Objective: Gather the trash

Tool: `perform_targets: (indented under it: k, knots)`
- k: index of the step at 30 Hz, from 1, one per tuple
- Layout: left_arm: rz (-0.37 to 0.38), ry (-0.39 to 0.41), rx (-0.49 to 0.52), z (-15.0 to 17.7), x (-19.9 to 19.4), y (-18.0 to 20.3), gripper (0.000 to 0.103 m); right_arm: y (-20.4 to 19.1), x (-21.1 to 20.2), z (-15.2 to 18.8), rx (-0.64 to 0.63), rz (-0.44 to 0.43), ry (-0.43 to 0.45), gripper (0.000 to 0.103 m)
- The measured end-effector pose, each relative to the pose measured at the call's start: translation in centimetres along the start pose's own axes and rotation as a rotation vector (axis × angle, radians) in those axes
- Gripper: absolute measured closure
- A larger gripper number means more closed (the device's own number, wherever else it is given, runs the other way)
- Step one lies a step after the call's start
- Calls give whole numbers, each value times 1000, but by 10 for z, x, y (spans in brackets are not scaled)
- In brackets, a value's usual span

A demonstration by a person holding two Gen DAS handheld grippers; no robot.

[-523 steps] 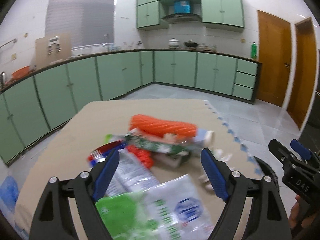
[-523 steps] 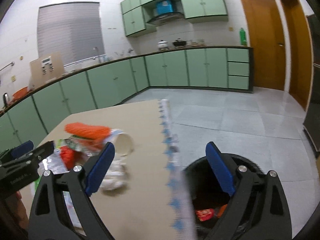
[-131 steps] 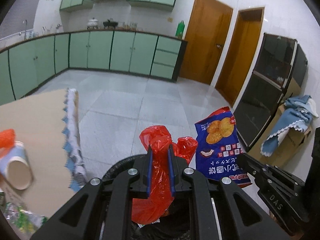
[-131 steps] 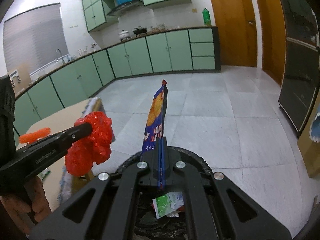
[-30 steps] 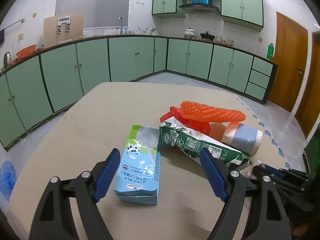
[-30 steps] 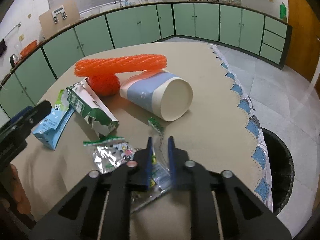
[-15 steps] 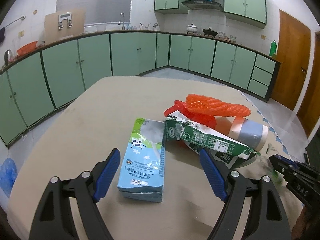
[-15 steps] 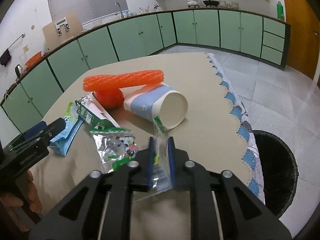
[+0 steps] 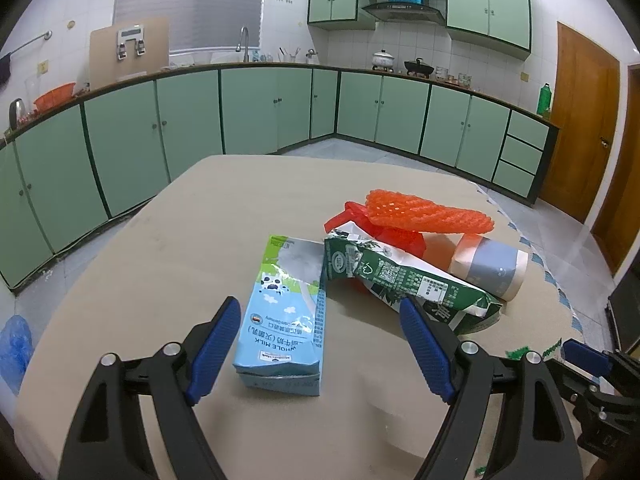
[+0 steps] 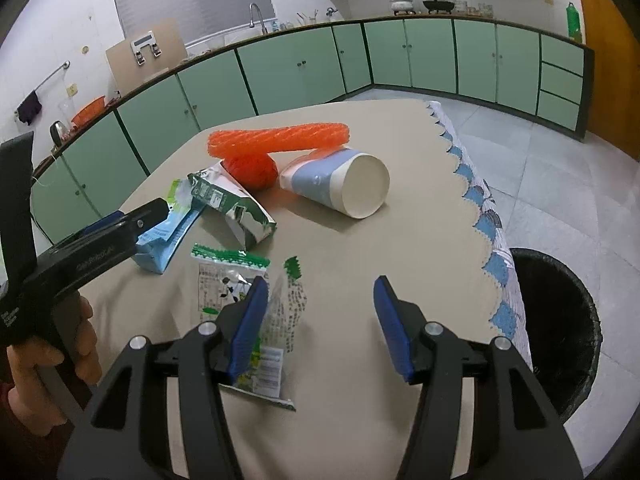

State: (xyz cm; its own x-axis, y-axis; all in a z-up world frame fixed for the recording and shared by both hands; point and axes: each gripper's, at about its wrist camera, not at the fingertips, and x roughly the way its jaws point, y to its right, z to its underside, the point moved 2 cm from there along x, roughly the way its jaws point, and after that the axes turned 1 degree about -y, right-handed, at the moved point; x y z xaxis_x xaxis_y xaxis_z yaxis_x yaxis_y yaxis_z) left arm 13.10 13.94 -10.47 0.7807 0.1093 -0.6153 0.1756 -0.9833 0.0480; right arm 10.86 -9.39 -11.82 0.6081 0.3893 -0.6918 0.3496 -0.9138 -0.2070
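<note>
The left gripper (image 9: 320,344) is held with its blue-padded jaws spread wide, and nothing is pinched between them. Between the pads, slightly ahead, a flattened light-blue cardboard milk carton (image 9: 284,316) is seen lying on the beige cloth-covered table (image 9: 192,232); "WHOLE MILK" is printed upside down near its closer end, beside a cartoon cow and clouds. Just beyond the right pad a crumpled green-and-white carton (image 9: 404,280) is lying, marked with a round logo and a QR code; its fine print cannot be read. Further ahead and to the right, an orange foam mesh sleeve (image 9: 428,216) is resting across a red plastic bag (image 9: 396,236) and a paper cup banded in peach and grey-blue (image 9: 488,264), which is tipped on its side.

The right gripper (image 10: 320,320) has just been opening, and its jaws stand apart around bare tablecloth. A clear crinkled plastic wrapper with green serrated edges and a white label (image 10: 280,328) is seen against the inner face of the left pad; whether it still clings there cannot be told. A second silvery green-edged wrapper (image 10: 224,276) is lying flat just left of that pad. To the right, below the scalloped blue table edging, a round black bin (image 10: 560,328) is standing on the tiled floor.
</note>
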Motion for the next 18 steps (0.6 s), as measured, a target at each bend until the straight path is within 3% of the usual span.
perform_targets:
  k: [5, 12, 16, 18]
  knots:
    - [6, 3, -6, -1, 0, 0, 23, 9, -8, -12, 47, 8, 49, 49]
    - [42, 13, 7, -2, -5, 11, 23, 13, -1, -17, 69, 25, 43, 49]
    - [41, 5, 12, -1, -3, 12, 23, 22, -2, -20, 129, -36, 48, 49]
    - [37, 1, 5, -1, -2, 10, 23, 24, -3, -22, 127, -20, 58, 49]
